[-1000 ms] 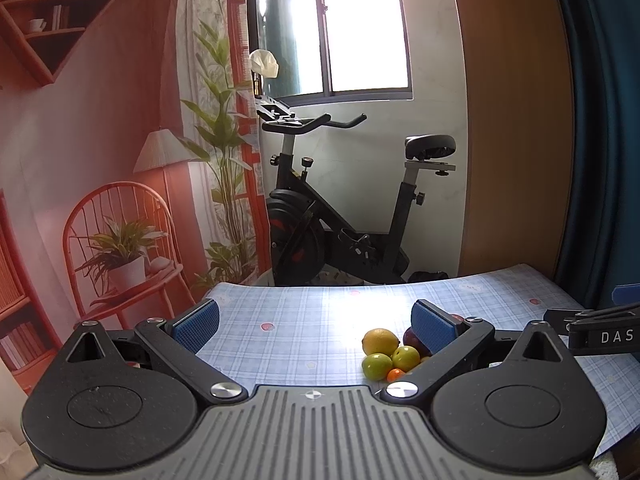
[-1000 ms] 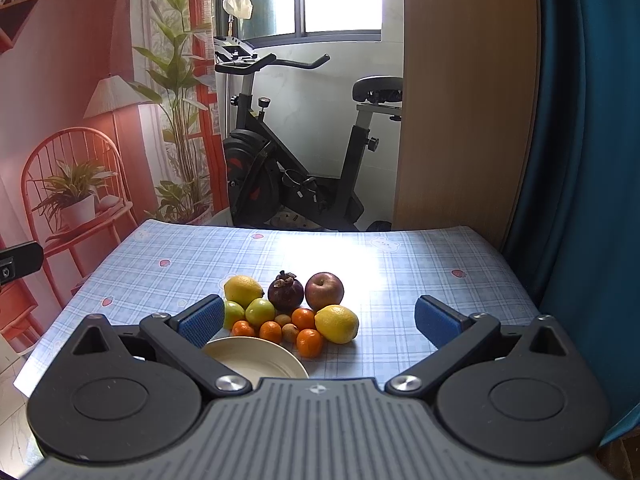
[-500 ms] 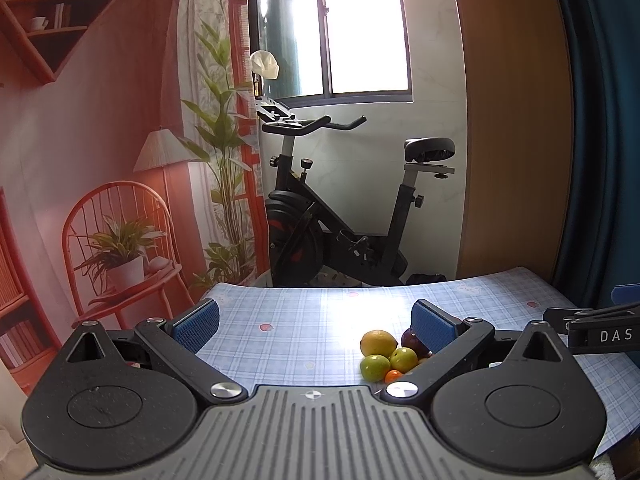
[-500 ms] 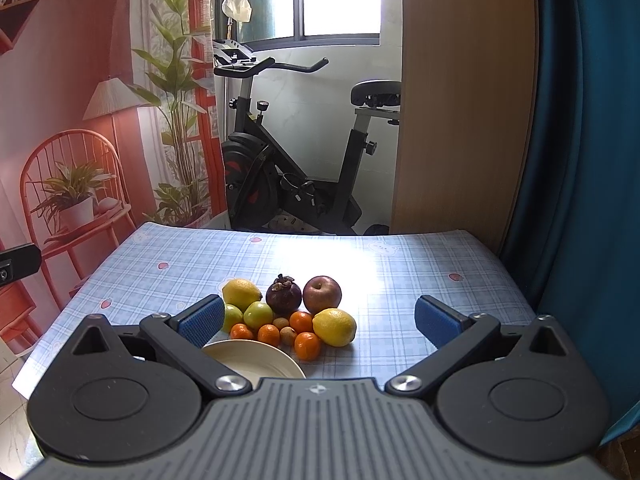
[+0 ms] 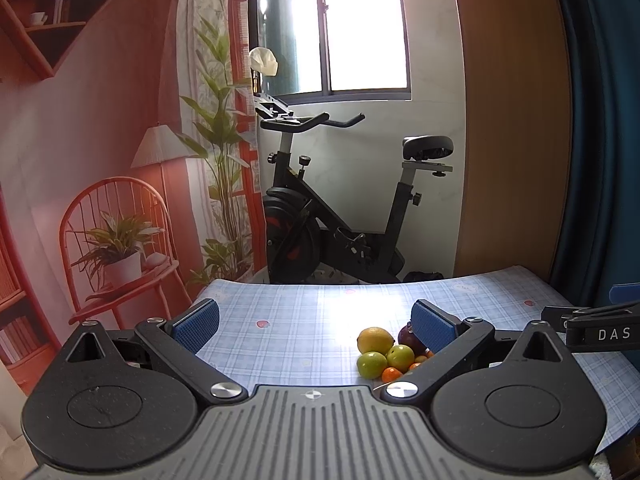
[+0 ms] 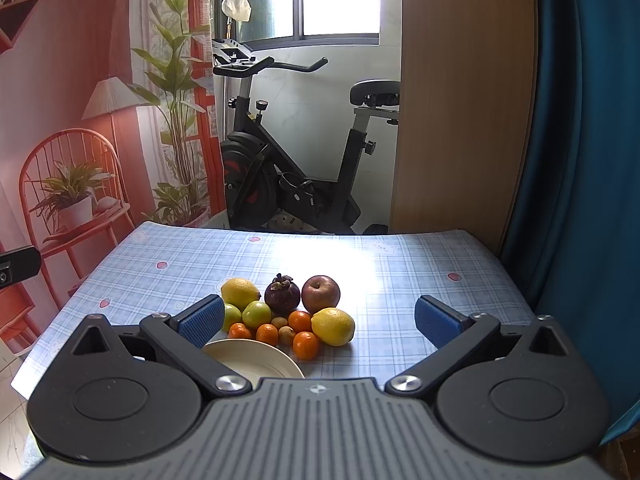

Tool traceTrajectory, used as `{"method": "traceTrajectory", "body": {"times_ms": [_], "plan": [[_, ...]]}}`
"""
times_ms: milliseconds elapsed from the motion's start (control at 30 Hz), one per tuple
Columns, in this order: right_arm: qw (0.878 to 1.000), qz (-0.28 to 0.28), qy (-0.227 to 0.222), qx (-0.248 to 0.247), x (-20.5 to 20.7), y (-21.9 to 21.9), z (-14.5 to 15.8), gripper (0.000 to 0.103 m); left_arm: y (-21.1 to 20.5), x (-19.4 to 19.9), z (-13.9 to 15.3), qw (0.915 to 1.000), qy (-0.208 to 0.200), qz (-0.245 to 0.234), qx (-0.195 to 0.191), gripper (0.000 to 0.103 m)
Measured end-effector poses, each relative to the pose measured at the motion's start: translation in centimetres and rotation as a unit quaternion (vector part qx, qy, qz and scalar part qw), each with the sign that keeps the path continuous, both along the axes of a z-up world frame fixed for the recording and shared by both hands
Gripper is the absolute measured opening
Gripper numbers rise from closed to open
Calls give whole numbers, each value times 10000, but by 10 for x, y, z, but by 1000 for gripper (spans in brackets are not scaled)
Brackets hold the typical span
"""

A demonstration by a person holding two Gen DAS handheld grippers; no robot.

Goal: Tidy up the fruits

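From the left wrist, the left gripper (image 5: 314, 322) hangs above the checked tablecloth (image 5: 280, 320) with its jaws spread wide and nothing between them. Part of the fruit pile shows past its right finger: a lemon (image 5: 374, 340), two green fruits (image 5: 372, 365) and a small orange (image 5: 391, 374). At the right edge the other tool pokes into view.

From the right wrist, the right gripper (image 6: 318, 320) is likewise released and empty, held over the near side of the table. Just ahead sits a cream plate (image 6: 256, 358), bare, and touching its far rim is the whole heap: a second lemon (image 6: 333, 327), an apple (image 6: 320, 294), a dark mangosteen (image 6: 282, 296), several little oranges (image 6: 306, 345) and green fruits.

Nothing looks sorted yet, so this reads as the approach before a first pick. The next move likely calls for lowering one gripper over an outer fruit, such as the near lemon, and closing gently so the round pieces do not roll.
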State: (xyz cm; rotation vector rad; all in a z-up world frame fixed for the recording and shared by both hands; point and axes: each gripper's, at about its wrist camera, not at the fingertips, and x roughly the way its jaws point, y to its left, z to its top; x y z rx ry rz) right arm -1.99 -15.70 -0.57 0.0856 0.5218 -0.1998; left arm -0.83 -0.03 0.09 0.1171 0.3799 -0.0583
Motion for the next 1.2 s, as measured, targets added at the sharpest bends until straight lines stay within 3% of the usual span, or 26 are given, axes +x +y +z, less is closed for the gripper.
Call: {"method": "traceTrajectory", "body": {"times_ms": [800,1000,1200], "plan": [[10000,-5,13,55,4,0,-2,103,2,8,-2,10000,56,6,-32,103],[9993,140,-231,263,14,-17,-12,103,11,28,-7,9999,44,139,-41,103],[9976,-101,-506,459,38,-48,-36,103,18,64,-21,9997,171,162,-92,102]]}}
